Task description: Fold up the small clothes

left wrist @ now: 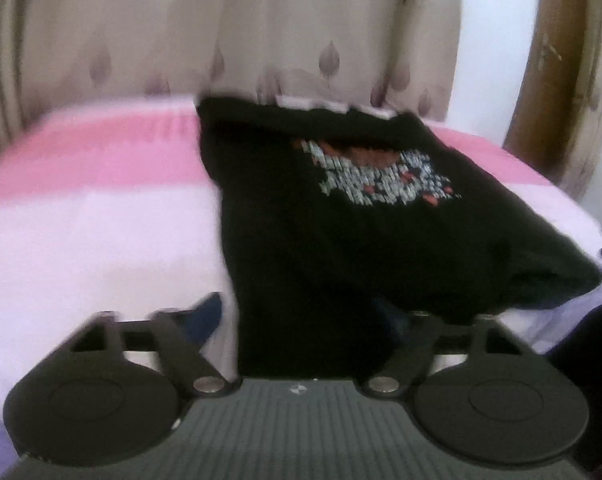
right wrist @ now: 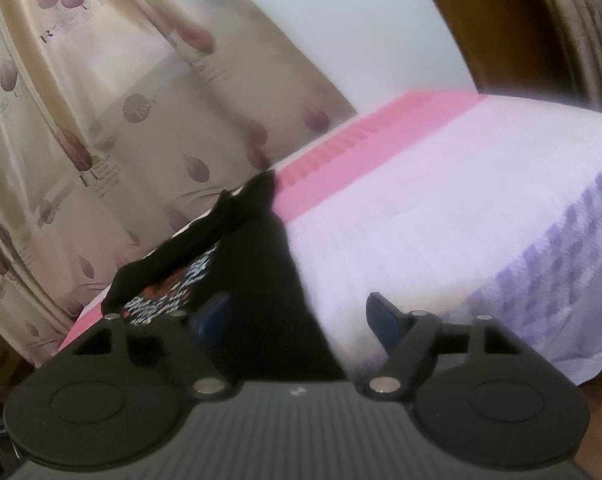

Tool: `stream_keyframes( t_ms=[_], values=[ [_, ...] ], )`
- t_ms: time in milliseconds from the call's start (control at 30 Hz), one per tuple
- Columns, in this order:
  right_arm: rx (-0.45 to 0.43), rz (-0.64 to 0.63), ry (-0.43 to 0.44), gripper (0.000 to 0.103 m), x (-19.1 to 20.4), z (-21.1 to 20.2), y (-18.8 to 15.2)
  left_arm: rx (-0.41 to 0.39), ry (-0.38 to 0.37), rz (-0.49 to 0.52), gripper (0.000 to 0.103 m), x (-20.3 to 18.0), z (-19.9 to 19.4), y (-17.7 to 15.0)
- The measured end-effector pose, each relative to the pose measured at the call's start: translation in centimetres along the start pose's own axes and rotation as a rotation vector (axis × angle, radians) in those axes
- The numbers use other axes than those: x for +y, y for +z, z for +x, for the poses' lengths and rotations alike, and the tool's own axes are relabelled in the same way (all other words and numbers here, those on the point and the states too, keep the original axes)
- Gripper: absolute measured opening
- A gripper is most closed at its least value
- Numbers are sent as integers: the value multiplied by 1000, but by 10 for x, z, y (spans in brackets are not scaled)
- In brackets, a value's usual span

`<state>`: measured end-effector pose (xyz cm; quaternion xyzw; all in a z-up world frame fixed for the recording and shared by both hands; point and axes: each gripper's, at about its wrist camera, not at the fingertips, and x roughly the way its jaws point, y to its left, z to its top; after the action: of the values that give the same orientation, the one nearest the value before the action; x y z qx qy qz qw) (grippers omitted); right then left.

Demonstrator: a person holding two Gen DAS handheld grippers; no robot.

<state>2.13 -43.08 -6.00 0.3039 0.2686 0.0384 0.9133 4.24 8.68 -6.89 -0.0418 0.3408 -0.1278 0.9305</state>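
A black T-shirt (left wrist: 341,220) with a white and red print (left wrist: 381,176) lies on the bed (left wrist: 101,240), its left side folded in to a straight edge. The shirt's near end reaches between the fingers of my left gripper (left wrist: 297,312), whose blue left fingertip (left wrist: 207,312) stands clear of the cloth; the right fingertip is lost against the black. In the right wrist view the T-shirt (right wrist: 261,280) runs away to the upper left. My right gripper (right wrist: 299,316) stands wide open, with the shirt's right edge lying loose between its blue fingertips (right wrist: 383,320).
The bed (right wrist: 421,220) has a white sheet with a pink band at the far end and a purple-checked side (right wrist: 561,260) hanging down. A beige leaf-print curtain (left wrist: 141,40) hangs behind it. A wooden door frame (left wrist: 561,80) stands at the right.
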Motion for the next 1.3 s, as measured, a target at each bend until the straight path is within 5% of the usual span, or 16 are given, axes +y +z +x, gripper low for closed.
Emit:
stream_keyframes(
  t_ms=[67, 133, 200, 300, 400, 533, 667, 767, 833, 1067, 1133, 1200, 1300],
  values=[
    [64, 14, -22, 76, -1, 13, 2, 2, 6, -30, 21, 5, 2, -3],
    [124, -12, -26, 71, 3, 24, -2, 14, -20, -46, 14, 9, -1, -6],
    [191, -84, -20, 3, 13, 30, -5, 17, -17, -54, 12, 12, -8, -8],
    [197, -103, 43, 3, 19, 12, -3, 17, -17, -128, 11, 28, -31, -6],
    [106, -98, 58, 2, 16, -25, 17, 8, 12, -130, 10, 40, -57, -6],
    [134, -115, -52, 3, -7, -34, 20, 65, 19, -86, 13, 47, -57, -20],
    [73, 23, -44, 7, -28, -40, 15, -17, 23, -106, 46, 51, -72, -17],
    [27, 43, 52, 13, -13, -36, 15, -109, 58, -115, 73, 48, -82, -6],
    [-3, -40, 146, 13, 17, -28, 9, -149, 54, -99, 74, 41, -81, 2],
    [226, -129, 219, 13, 85, 72, -18, -85, 40, -133, 80, 34, -39, 7],
    [371, -138, 282, 13, 92, 85, -31, -60, 35, -156, 80, 43, -37, 0],
    [530, -331, 345, 13, 110, 69, -62, -46, 18, -154, 80, 50, -42, -6],
    [656, -596, 300, 13, 116, 22, -102, -49, 17, -131, 81, 59, -54, -14]
  ],
)
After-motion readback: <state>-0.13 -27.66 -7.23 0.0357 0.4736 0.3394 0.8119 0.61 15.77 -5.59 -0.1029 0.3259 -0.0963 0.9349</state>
